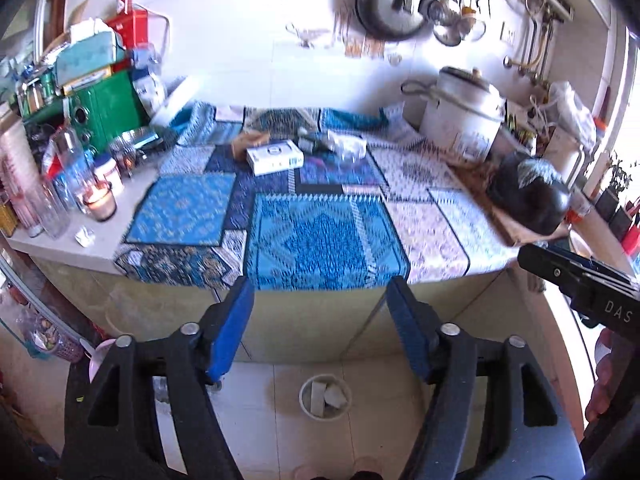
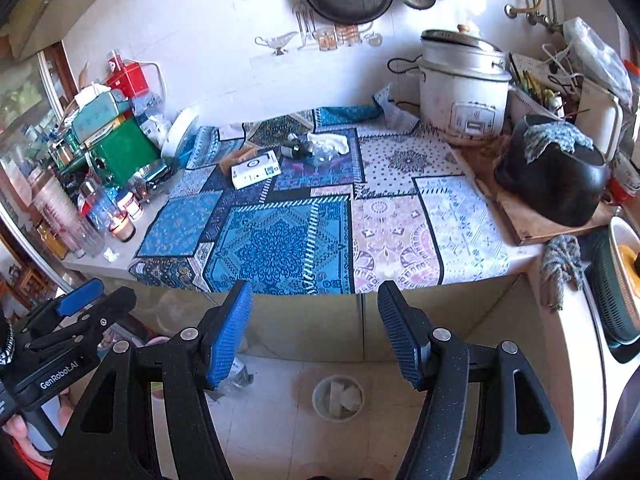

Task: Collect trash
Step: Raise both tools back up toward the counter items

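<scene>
With both grippers spread and empty, trash waits up on the counter

Left gripper (image 1: pixel 320 300) and right gripper (image 2: pixel 314 304) hang off the counter edge, jaws apart, nothing between them; down on the floor, the bin (image 2: pixel 338 398) already holds some paper; up on the patterned cloth (image 2: pixel 280 236), a white box (image 2: pixel 256 169), a small dark bottle (image 2: pixel 294 148) and crumpled tissue (image 2: pixel 330 143) cluster near the back, left of the rice cooker (image 2: pixel 464 92)

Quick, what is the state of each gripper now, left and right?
Left gripper: open, holding nothing.
Right gripper: open, holding nothing.
</scene>
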